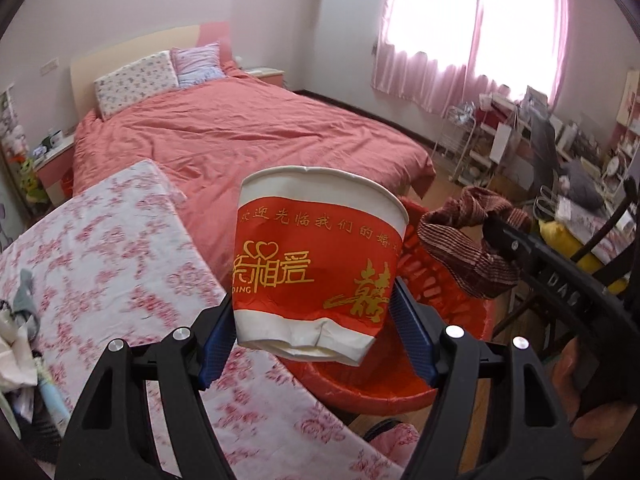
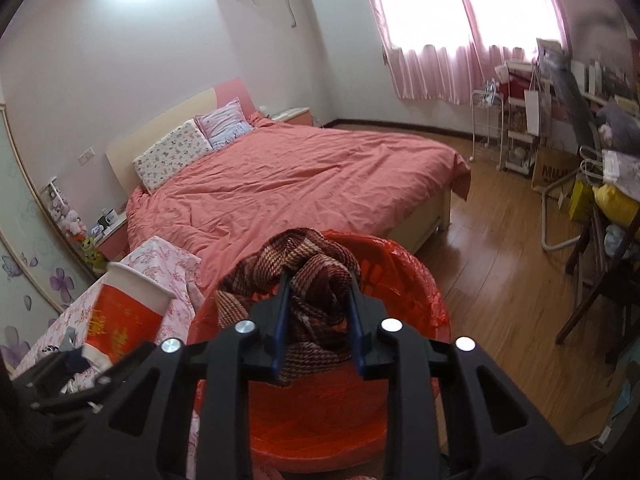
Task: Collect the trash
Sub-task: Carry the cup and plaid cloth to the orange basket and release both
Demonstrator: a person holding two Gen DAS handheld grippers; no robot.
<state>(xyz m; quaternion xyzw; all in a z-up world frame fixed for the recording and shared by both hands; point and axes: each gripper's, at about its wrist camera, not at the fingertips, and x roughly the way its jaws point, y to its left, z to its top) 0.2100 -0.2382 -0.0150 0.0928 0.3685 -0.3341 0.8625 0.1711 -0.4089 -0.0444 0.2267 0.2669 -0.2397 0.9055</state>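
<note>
A crumpled red-and-white paper cup (image 1: 316, 264) with gold lettering sits upright between the blue pads of my left gripper (image 1: 316, 308), which is shut on its lower half. The same cup (image 2: 124, 312) shows at the left of the right wrist view. My right gripper (image 2: 320, 284) is shut on a bunched brown striped knit cloth (image 2: 304, 256), held over a red bin lined with a red bag (image 2: 404, 280). In the left wrist view the cloth (image 1: 460, 248) hangs from the right gripper (image 1: 500, 236) above the bin (image 1: 380, 380), just right of the cup.
A table with a pink floral cover (image 1: 120, 264) carries loose clutter (image 1: 20, 340) at its left edge. A bed with a salmon quilt (image 2: 300, 176) lies behind. Wooden floor (image 2: 500, 260) runs to the right, with a dark chair (image 2: 600, 280) and a cluttered desk.
</note>
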